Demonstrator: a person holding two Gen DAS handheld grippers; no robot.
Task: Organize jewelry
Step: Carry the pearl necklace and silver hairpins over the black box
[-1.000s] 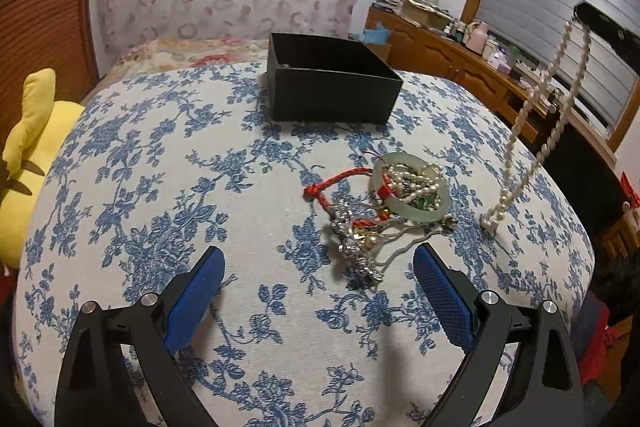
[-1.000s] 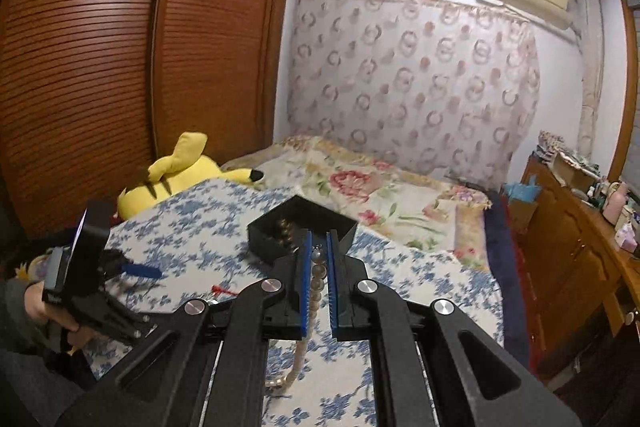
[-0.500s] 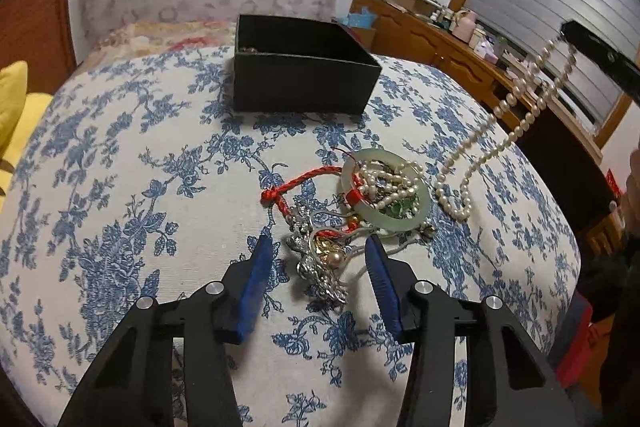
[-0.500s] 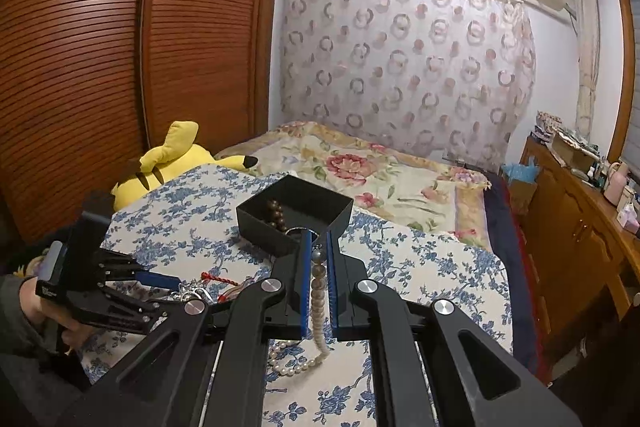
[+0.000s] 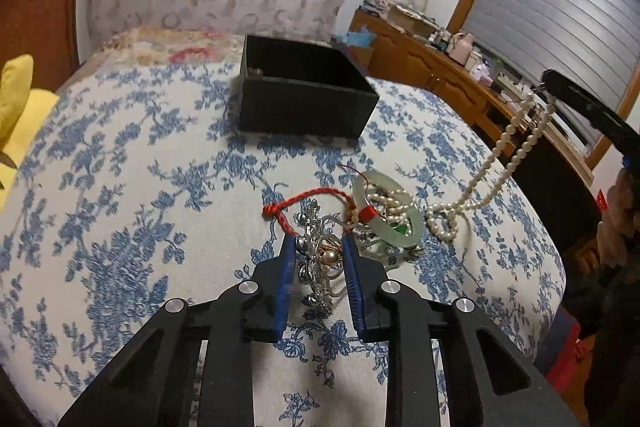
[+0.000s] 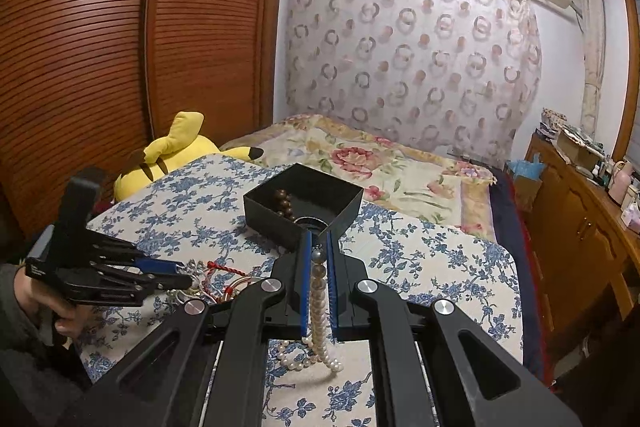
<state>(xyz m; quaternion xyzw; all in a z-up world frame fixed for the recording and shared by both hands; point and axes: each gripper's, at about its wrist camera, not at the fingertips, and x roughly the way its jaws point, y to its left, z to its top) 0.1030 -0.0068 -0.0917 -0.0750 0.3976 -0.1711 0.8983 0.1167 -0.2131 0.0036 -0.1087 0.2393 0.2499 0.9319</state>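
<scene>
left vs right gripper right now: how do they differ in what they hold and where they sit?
The right gripper is shut on the pearl necklace; the left gripper has its jaws narrowed around the silver ornament, though a firm clamp cannot be confirmed. The right gripper is raised, the strand hanging with its low end on the floral cloth; the left gripper sits low at the jewelry pile. Both have blue pads and point toward the black box.

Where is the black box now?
In the left wrist view the black box sits on the floral cloth, upper centre, beyond the jewelry pile.
</scene>
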